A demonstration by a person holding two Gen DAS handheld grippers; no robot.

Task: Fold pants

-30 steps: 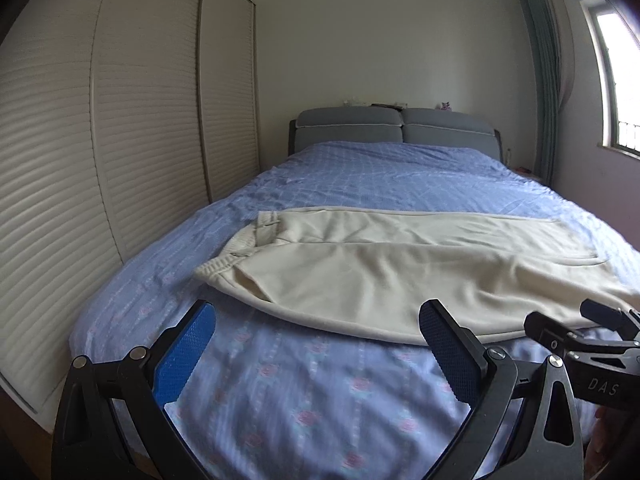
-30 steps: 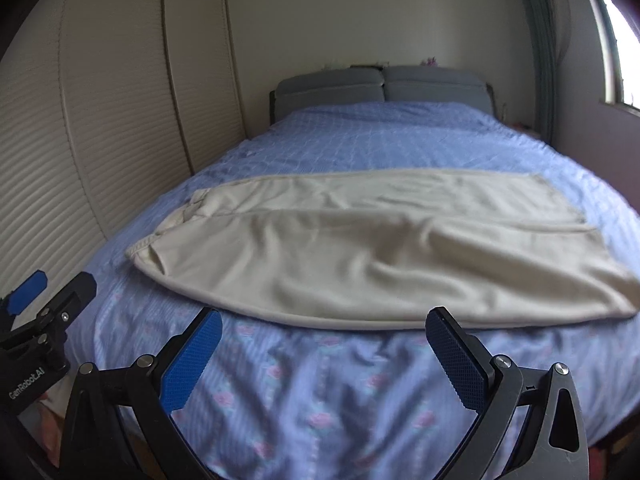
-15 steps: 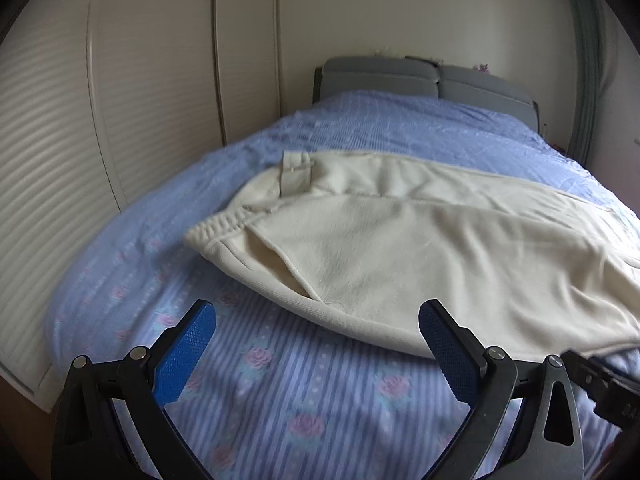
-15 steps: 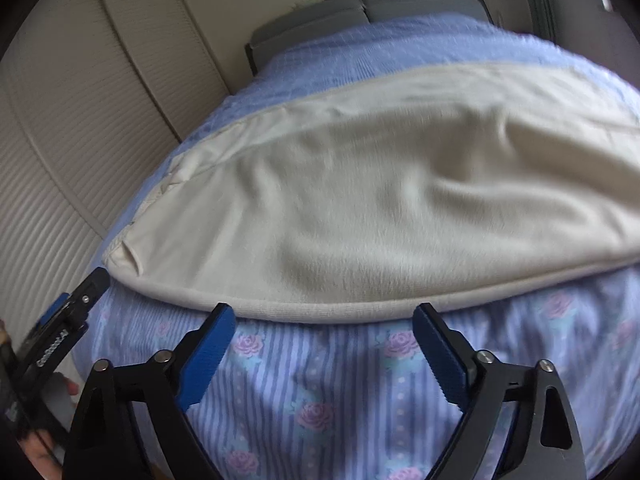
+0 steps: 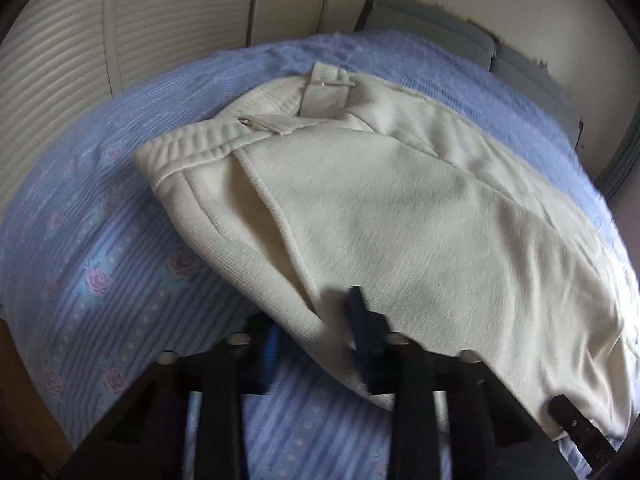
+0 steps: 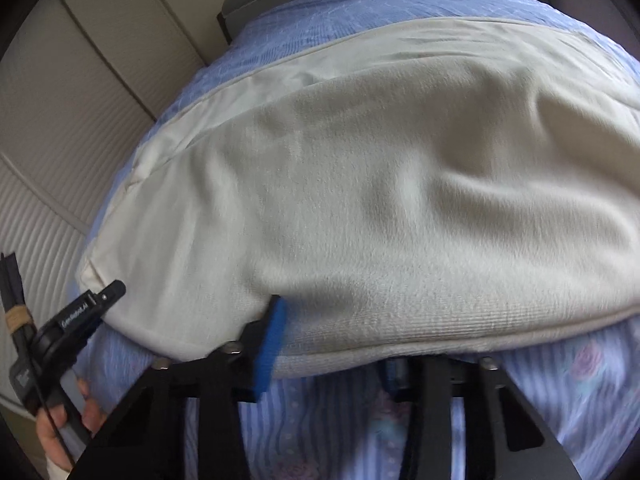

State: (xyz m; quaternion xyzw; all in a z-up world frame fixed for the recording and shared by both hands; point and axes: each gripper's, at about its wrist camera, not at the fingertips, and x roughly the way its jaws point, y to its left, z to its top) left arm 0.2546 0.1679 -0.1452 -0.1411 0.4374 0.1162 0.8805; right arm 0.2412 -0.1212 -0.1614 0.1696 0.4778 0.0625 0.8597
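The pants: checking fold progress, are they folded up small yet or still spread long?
Still spread long: the cream pants lie stretched across the blue bedspread, legs stacked lengthwise, no crosswise fold.

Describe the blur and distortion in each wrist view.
Left wrist view: the left tool smears with motion blur, the pants stay fairly sharp, and fisheye bows the wardrobe doors. Right wrist view: softer overall, the bedspread bulges, corners go black.
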